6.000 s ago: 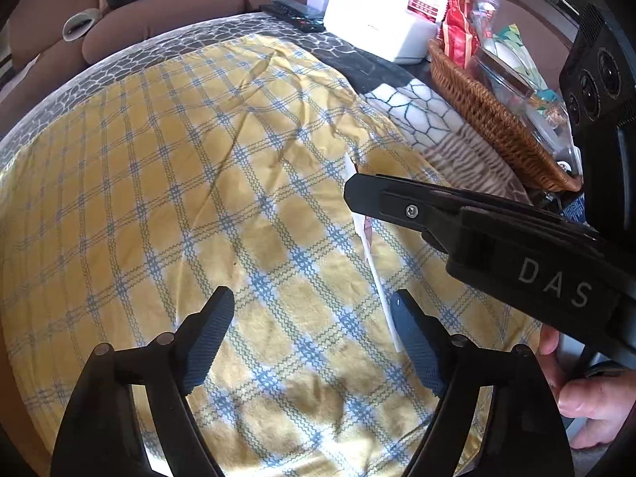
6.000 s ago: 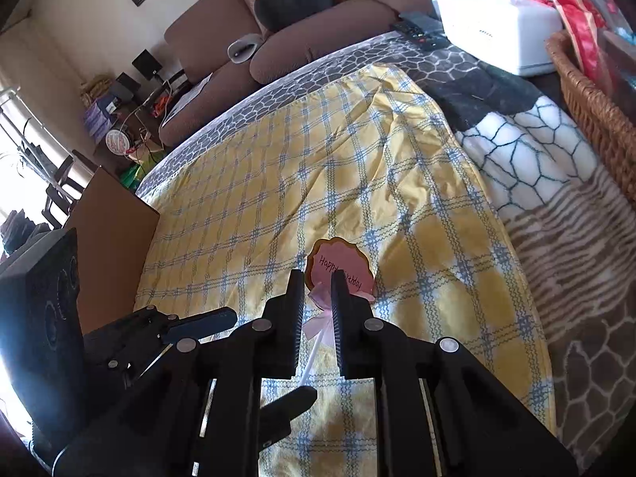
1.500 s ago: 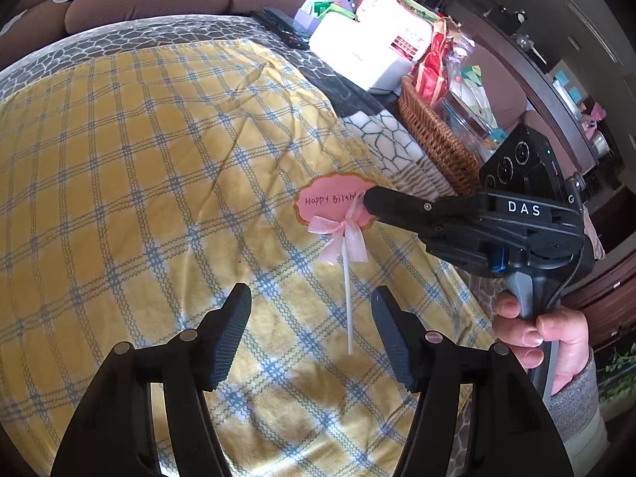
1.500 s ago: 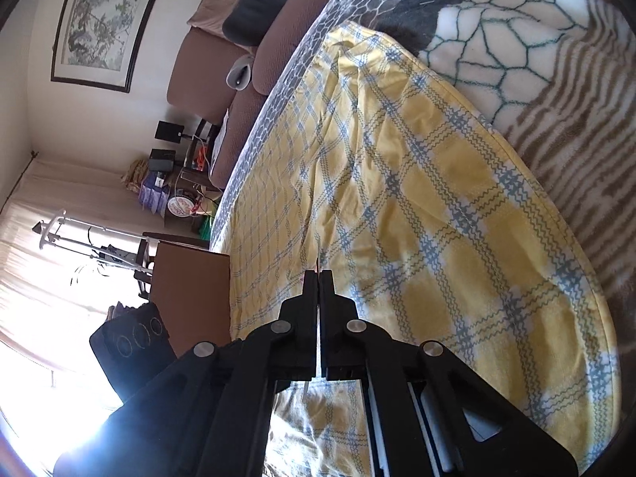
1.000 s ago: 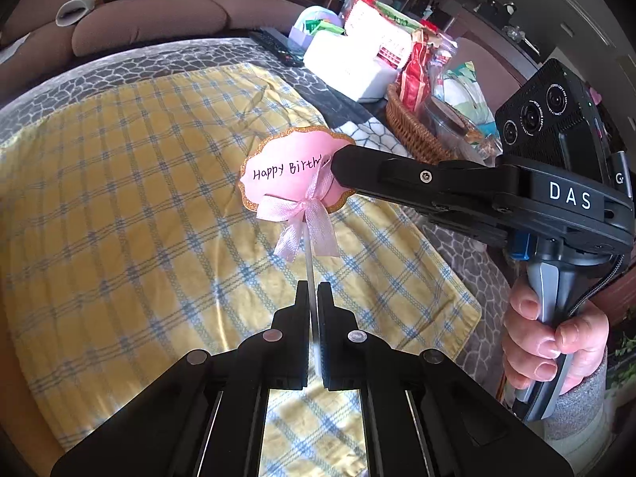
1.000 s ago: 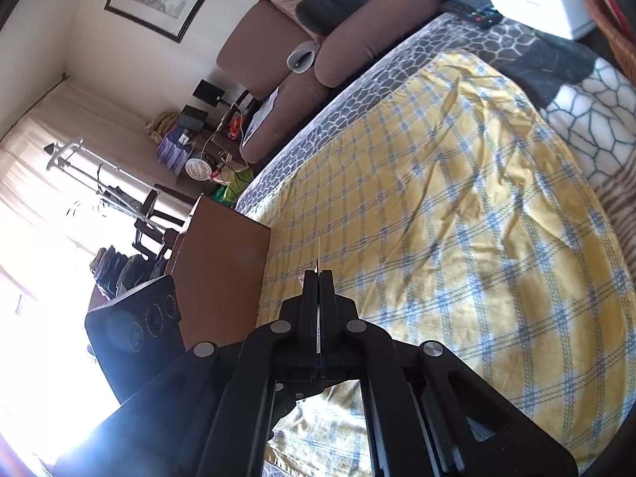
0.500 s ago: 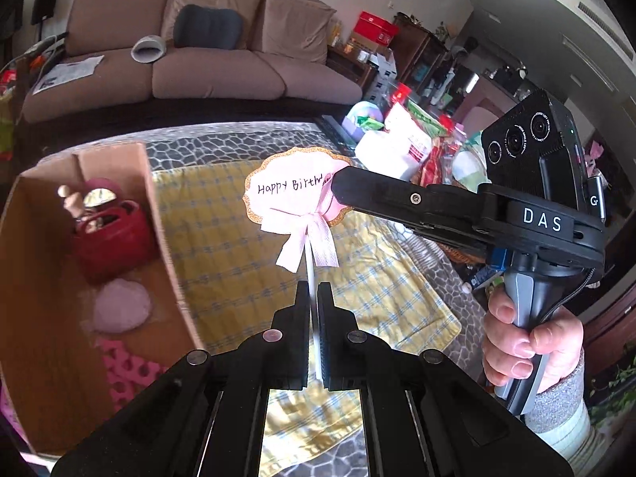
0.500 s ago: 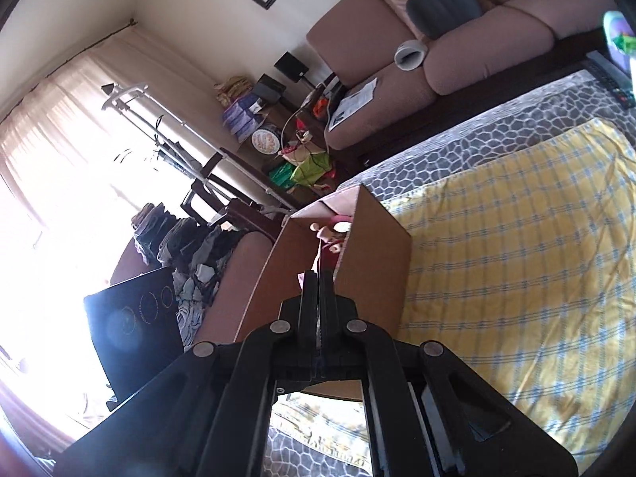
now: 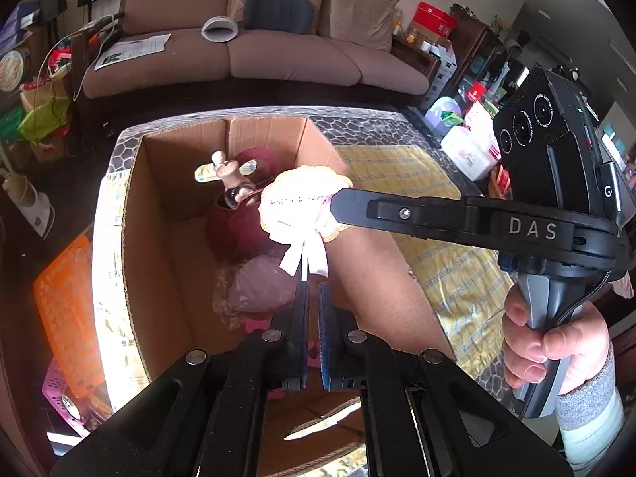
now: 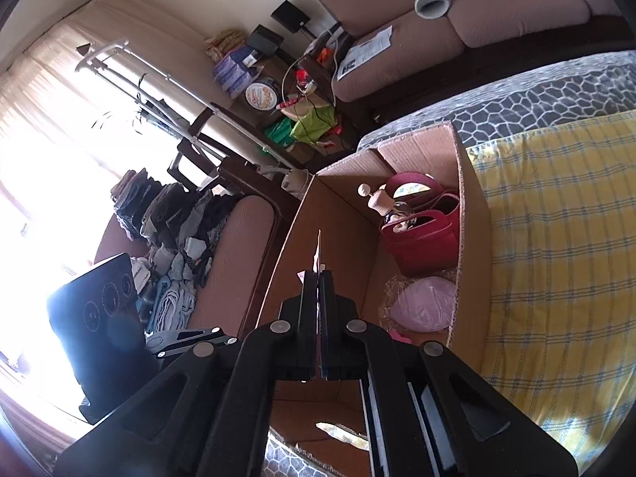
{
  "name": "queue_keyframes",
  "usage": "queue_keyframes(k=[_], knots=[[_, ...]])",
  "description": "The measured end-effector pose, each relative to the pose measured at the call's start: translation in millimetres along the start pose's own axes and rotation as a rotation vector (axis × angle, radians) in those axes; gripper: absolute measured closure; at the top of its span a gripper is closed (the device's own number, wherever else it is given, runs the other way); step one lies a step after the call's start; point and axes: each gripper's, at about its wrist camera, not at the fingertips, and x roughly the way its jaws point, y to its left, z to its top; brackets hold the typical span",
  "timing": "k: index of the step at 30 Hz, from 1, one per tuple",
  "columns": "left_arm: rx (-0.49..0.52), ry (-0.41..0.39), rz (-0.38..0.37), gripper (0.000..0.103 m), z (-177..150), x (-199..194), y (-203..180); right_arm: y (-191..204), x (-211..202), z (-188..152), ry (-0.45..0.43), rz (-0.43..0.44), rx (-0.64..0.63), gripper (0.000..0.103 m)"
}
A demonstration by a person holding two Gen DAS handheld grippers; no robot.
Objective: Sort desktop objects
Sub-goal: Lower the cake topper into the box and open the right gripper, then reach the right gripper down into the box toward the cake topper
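A pink "Happy Birthday" cake topper (image 9: 296, 202) with a white bow and thin stick hangs over an open cardboard box (image 9: 159, 214). My left gripper (image 9: 312, 290) is shut on its stick. My right gripper (image 9: 338, 202) reaches in from the right and is shut on the card's edge. In the right wrist view the card shows edge-on (image 10: 318, 252) between the shut right gripper (image 10: 319, 278). The box (image 10: 469, 206) holds a red bag (image 9: 234, 222), a wooden figure (image 9: 226, 173) and a pink wrapped lump (image 9: 258, 286).
The box stands at the left end of a table with a yellow plaid cloth (image 9: 445, 214). An orange basket (image 9: 63, 290) lies left of the box. A brown sofa (image 9: 286, 47) is behind. White containers (image 9: 469, 151) stand at the far right.
Both grippers have carried the topper left from over the plaid cloth to above the open box. The left gripper closed on the stick about a second ago.
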Motion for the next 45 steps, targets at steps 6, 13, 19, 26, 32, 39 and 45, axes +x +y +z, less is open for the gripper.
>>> queue_keyframes(k=[6, 13, 19, 26, 32, 39, 45], knots=[[-0.045, -0.008, 0.053, 0.087, -6, -2, 29, 5, 48, 10, 0.061, -0.066, -0.019, 0.102], [-0.053, -0.026, 0.080, 0.079, -12, -24, 43, 25, 97, 29, 0.106, -0.156, -0.083, 0.098], [-0.042, -0.028, 0.106, 0.076, -18, -30, 46, 25, 129, 39, 0.157, -0.291, -0.109, 0.075], [-0.095, -0.047, 0.107, 0.073, -16, -36, 54, 41, 100, 35, 0.120, -0.302, -0.181, 0.075], [-0.093, -0.073, 0.131, 0.048, -15, -46, 39, 41, 64, 34, 0.087, -0.280, -0.159, 0.075], [-0.087, -0.095, 0.159, 0.027, -18, -58, 17, 41, 23, 16, 0.070, -0.295, -0.157, 0.069], [-0.085, -0.121, 0.169, 0.027, -19, -73, 3, 40, -14, 3, 0.047, -0.309, -0.158, 0.066]])
